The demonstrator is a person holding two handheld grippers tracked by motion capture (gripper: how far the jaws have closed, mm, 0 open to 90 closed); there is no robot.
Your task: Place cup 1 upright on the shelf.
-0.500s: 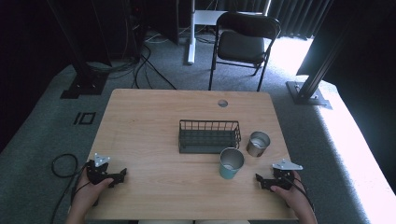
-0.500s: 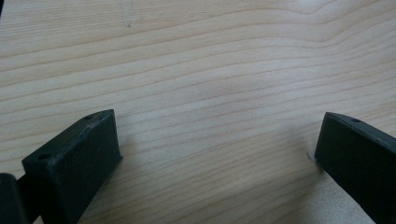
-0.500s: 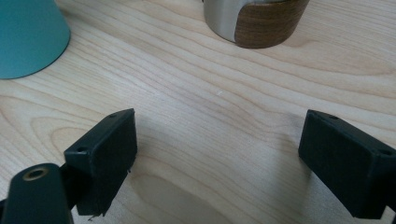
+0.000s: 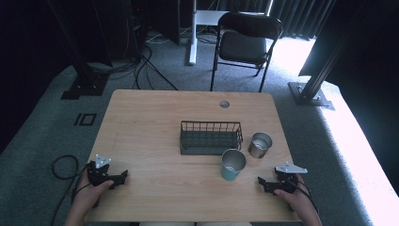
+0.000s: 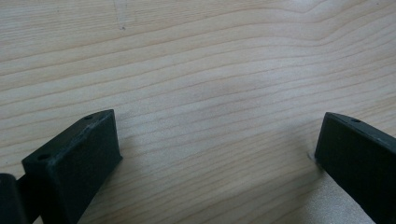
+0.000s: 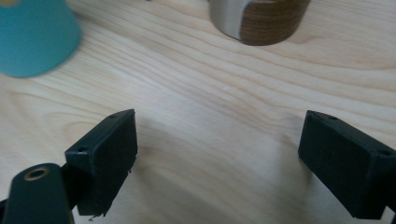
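A teal cup (image 4: 233,164) stands on the wooden table (image 4: 155,127) in front of a dark wire basket (image 4: 210,137). To its right is a steel cup (image 4: 259,145). My left gripper (image 4: 123,176) rests at the table's front left corner, held in a hand, jaws wide apart over bare wood (image 5: 215,107). My right gripper (image 4: 261,182) sits at the front right, open as well. In the right gripper view, the teal cup (image 6: 35,37) and the steel cup (image 6: 259,18) stand just beyond its black fingers (image 6: 105,158).
A black folding chair (image 4: 247,40) stands beyond the table's far edge. A round cable hole (image 4: 224,104) sits near the far edge. Cables lie on the grey carpet at the left (image 4: 61,167). Broad bare wood lies left of the basket.
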